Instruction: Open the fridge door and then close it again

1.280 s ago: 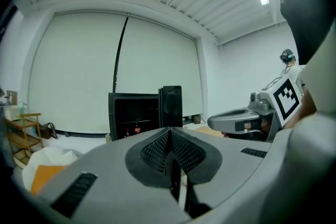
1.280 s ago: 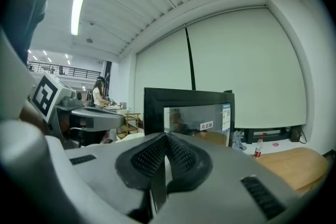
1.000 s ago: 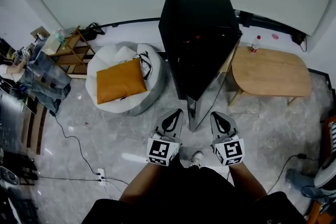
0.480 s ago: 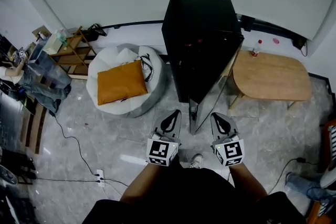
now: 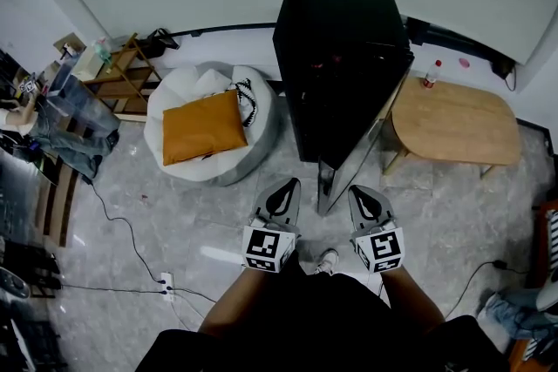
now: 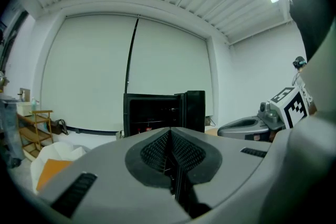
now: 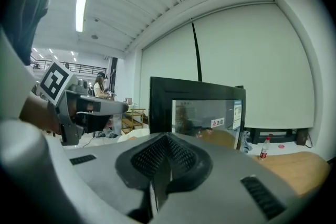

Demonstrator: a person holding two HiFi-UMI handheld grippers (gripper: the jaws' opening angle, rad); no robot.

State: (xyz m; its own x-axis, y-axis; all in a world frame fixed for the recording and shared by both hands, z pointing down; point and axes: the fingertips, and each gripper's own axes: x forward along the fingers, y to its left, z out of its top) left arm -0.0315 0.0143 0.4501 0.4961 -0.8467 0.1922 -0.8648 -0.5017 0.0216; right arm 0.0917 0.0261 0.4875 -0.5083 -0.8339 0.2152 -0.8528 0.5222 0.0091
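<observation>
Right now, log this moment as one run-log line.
fridge: door open | left gripper: jaws shut, empty | right gripper: jaws shut, empty | both short of the door

Left gripper (image 5: pixel 290 187) from above: a smooth grey shell, teardrop-shaped, with a black hollow near its tip. The right gripper (image 5: pixel 357 192) is its twin, same grey, same dark hollow. Behind each sits a marker block, the left cube (image 5: pixel 266 246) and the right cube (image 5: pixel 380 248), with white faces carrying bold black square patterns. Up close in the left gripper view, the pads (image 6: pixel 155 152) are black cross-hatched rubber set in a dark oval surround, and a ribbed dark slot (image 6: pixel 73 194) cuts the grey casing. The right gripper view shows the same build. Lower down, the person wears dark clothes (image 5: pixel 331 318) — and there's one white shoe (image 5: pixel 327 261).
</observation>
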